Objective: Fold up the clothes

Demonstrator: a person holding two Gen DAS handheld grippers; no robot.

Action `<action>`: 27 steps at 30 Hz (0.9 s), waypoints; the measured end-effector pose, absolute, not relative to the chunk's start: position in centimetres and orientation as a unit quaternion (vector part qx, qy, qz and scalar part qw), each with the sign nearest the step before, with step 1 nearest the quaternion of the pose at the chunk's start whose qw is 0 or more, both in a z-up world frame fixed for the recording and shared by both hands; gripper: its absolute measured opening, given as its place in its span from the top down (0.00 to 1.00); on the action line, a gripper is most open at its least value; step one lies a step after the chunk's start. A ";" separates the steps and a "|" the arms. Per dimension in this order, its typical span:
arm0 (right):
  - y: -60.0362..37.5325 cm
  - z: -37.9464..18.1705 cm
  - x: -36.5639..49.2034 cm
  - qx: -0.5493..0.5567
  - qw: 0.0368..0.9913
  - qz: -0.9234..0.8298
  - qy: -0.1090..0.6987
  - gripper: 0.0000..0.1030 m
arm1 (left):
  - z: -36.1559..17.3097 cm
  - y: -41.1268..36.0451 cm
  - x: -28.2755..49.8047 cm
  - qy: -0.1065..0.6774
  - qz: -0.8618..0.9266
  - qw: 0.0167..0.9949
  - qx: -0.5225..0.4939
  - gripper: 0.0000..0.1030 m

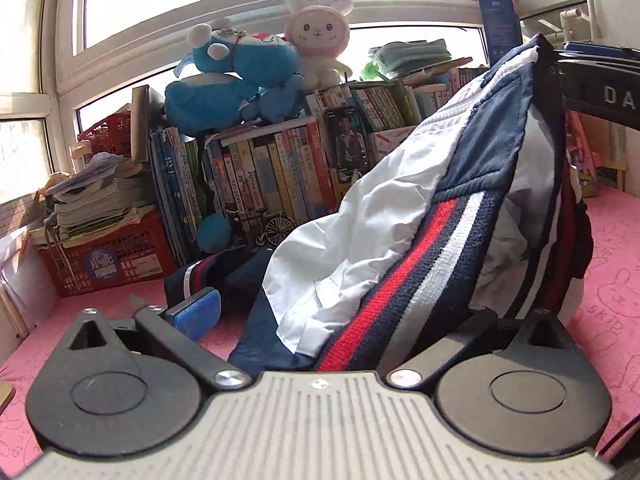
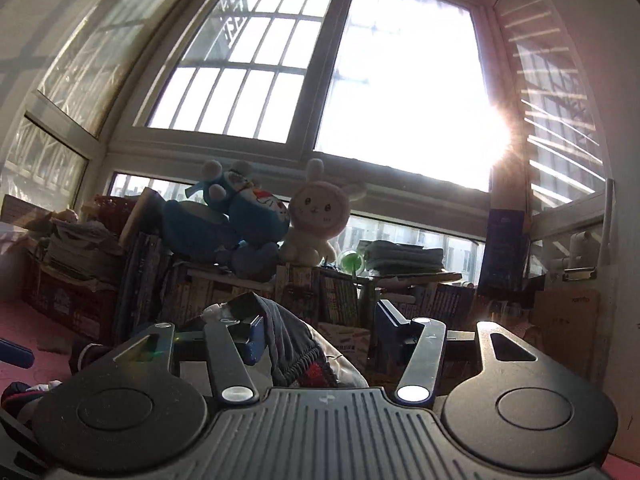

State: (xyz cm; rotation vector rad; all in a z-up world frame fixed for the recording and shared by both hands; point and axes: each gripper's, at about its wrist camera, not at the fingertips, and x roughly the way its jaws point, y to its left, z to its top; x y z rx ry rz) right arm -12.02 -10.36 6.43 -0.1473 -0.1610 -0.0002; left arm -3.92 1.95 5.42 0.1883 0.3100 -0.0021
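Observation:
A navy and white jacket [image 1: 420, 208] with a red, white and navy striped hem is lifted off the pink bed [image 1: 612, 280]. In the left wrist view my left gripper [image 1: 332, 308] stands wide open; its blue left pad [image 1: 198, 312] shows and the striped hem drapes between the fingers, hiding the right one. The other gripper [image 1: 600, 88] holds the jacket's top corner at the upper right. In the right wrist view my right gripper [image 2: 316, 332] points up toward the window, jaws apart, with a bunch of the jacket's hem [image 2: 296, 344] lying against its left pad [image 2: 252, 340].
Rows of books [image 1: 272, 168] line the back under the window, with blue [image 1: 232, 80] and pink [image 1: 320, 40] plush toys on top. A red crate [image 1: 108, 256] of papers stands at the back left. More dark fabric [image 1: 216, 276] lies on the bed.

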 end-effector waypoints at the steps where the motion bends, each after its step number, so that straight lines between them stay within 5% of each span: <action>1: -10.3 6.7 -12.6 -0.075 0.993 0.002 -0.086 0.46 | 5.7 2.2 -3.6 0.146 0.016 0.985 0.085 0.00; 10: -10.3 1.9 -10.6 -0.130 0.990 -0.054 0.006 0.35 | 5.9 8.1 -3.5 0.160 0.136 0.977 0.043 0.00; 13: -10.3 -0.7 -9.1 -0.144 0.985 -0.076 0.057 0.37 | 5.8 9.2 -3.7 0.170 0.146 0.974 0.029 0.00; 17: -10.4 -3.5 -7.5 -0.151 0.977 -0.102 0.115 0.52 | 5.3 8.7 -3.9 0.167 0.144 0.974 0.055 0.00; 27: -17.7 5.2 -13.6 0.001 0.992 -0.094 0.090 0.46 | 3.7 7.7 -3.2 0.195 0.096 0.974 0.062 0.00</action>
